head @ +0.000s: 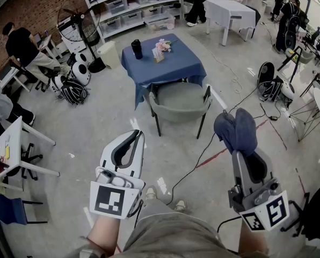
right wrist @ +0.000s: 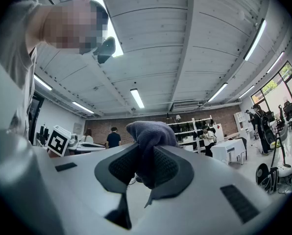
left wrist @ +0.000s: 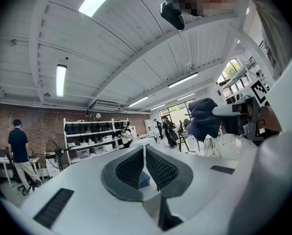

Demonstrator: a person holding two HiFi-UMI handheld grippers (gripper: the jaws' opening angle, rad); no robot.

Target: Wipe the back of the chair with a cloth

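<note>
Head view: grey chair at a blue-covered table, its back toward the person, well apart from both grippers. Left gripper level, jaws together. Right gripper carries a blue cloth bunched over its tips.

Left gripper view: pads meet, nothing between them (the cloth shows off to the right).

Right gripper view: jaws clamped on the cloth, which bulges above the pads.
</note>
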